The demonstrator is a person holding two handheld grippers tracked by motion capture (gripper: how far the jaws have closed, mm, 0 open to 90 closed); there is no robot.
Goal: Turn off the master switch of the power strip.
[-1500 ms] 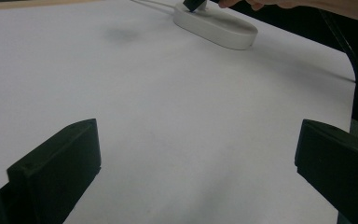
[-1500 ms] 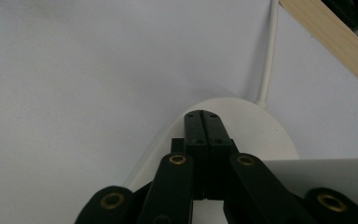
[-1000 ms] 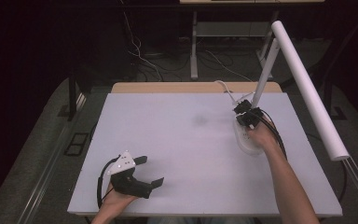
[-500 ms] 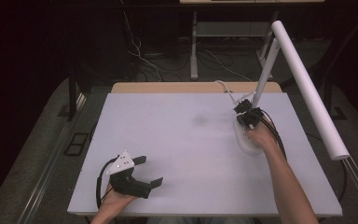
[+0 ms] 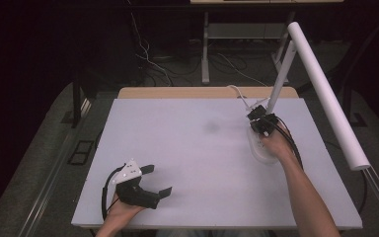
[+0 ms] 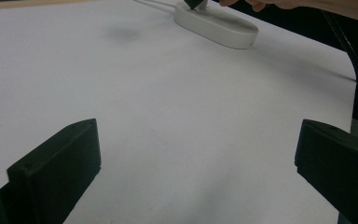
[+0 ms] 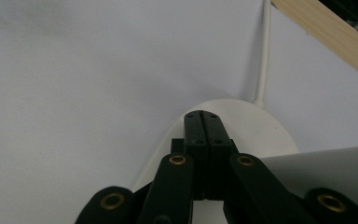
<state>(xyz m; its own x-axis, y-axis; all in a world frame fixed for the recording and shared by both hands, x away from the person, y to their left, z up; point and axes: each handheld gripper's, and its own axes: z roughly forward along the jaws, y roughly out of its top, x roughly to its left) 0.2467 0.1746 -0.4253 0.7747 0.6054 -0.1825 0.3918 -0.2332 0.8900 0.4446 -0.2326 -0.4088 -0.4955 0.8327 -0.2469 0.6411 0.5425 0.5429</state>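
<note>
We see no change from a moment ago: both hands sit in the same spots, and the lamp has not moved. Our right hand-held gripper (image 5: 258, 120) has its two black jaws pressed flat together with nothing between them, and its tips point down at the lamp base (image 5: 262, 154), right over the end where the pole goes up; we cannot tell if they touch it. The lamp base is a white, smooth, flat oval lying on the surface (image 5: 197, 148), partly under our right hand. A thin white pole (image 5: 281, 79) rises from the base just past the gripper tips, and it carries a long white tube (image 5: 325, 94) that slants high over the right side. A white cord (image 7: 262, 56) runs from the base away from the gripper toward the far wooden edge. Our left hand-held gripper (image 5: 155, 182) rests low on the surface, well apart from the lamp, with its jaws wide open and nothing between them. Looking along those jaws, we see the lamp base (image 6: 216, 25) far ahead.
</note>
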